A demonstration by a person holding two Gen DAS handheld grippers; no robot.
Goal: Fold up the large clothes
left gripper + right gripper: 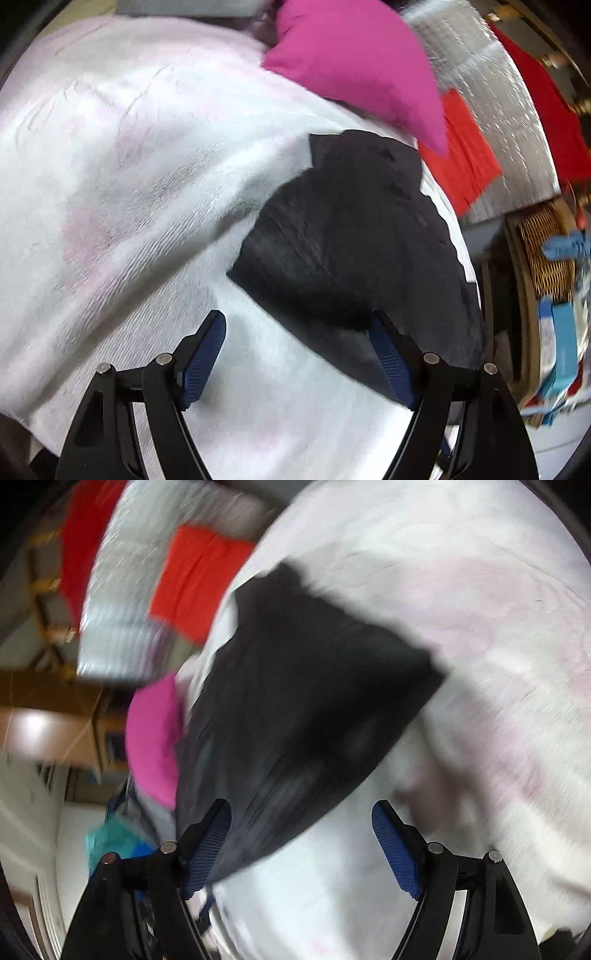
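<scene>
Left wrist view, nearest first: left gripper (297, 354) with black arms and blue ribbed pads (207, 354), jaws spread wide, nothing between them. Below the gap lies only the white textured cover (122, 206), faintly pink in patches, spread over most of the surface. The right-hand pad sits at the edge of a black garment (343, 236), which lies flat on the cover; contact cannot be told.

Beyond the black garment, a magenta cloth (354, 62) rests bunched on the far part of the cover, one corner hanging toward a red-orange cloth (465, 155). That red-orange piece lies on a silver quilted surface (480, 74). At the far right, a woven basket (546, 251) and blue-and-white boxes (557, 350), all blurred.

Right wrist view, nearest first: right gripper (301, 840), same black arms and blue pads (397, 849), jaws standing well apart and empty. The near end of the black garment (295, 701) reaches down beside the left-hand pad; whether it touches is unclear in the blur. The garment lies across the white cover (480, 627).

Left of it, the magenta cloth (155, 734) hangs at the cover's edge. Farther off, the red-orange cloth (195, 579) on the silver surface (118, 627). A teal item (110, 842) sits low at the left.
</scene>
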